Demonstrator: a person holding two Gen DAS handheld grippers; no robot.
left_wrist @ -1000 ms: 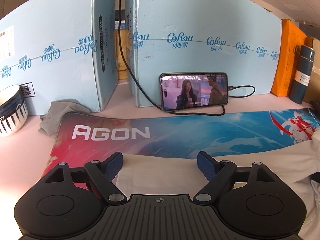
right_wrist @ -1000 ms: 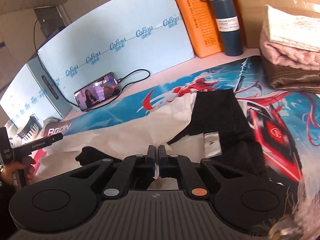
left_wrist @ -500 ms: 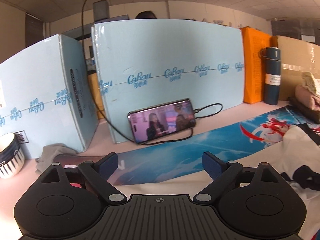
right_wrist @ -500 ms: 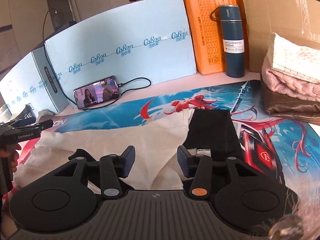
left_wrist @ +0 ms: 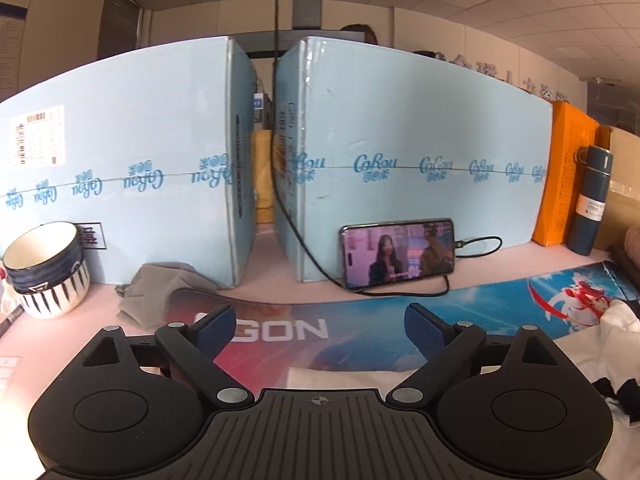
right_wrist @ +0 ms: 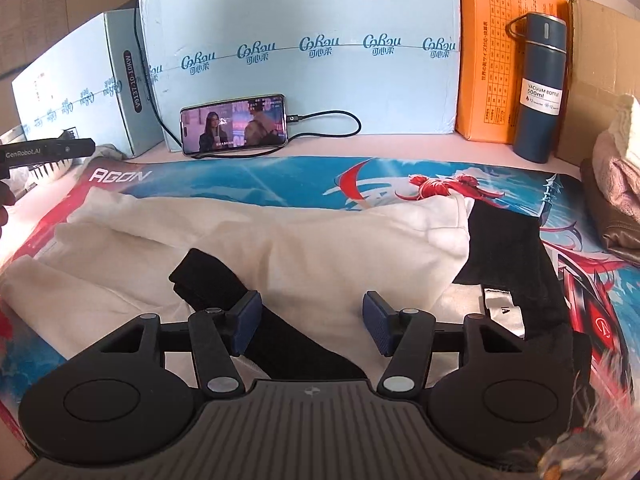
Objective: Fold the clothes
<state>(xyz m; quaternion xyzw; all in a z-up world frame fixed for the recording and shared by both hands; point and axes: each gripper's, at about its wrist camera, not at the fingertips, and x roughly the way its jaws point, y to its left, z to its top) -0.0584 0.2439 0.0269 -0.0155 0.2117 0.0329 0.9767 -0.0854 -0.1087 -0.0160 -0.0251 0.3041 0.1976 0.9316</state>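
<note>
Holding both tools above the desk, we see the right gripper [right_wrist: 312,322] at the lower middle of its view with its jaws parted; they have just been opening, and nothing is pinched between the blue pads. Beneath it lies the white garment [right_wrist: 280,248], spread across the middle of the frame, with a black strap [right_wrist: 224,280] running under the left pad and a black panel [right_wrist: 516,264] with a white label [right_wrist: 502,312] to the right. All of this rests on the printed desk mat [right_wrist: 248,182].

At the far left edge of that view we see the tip of the left gripper [right_wrist: 48,152]. In its own view the left gripper [left_wrist: 319,332] stands wide apart, gripping nothing, with the mat's lettering showing between its pads and an edge of the white garment [left_wrist: 340,378] just below them.

Farther out, a phone [right_wrist: 234,126] leans against the pale blue boxes [right_wrist: 304,20] with a cable plugged in. To the upper right stand an orange box [right_wrist: 492,60] and a dark blue vacuum bottle [right_wrist: 540,92]. Folded clothes [right_wrist: 616,184] are stacked at the right edge. In the left view a striped bowl [left_wrist: 48,272] and a grey cloth [left_wrist: 160,292] sit at the left.
</note>
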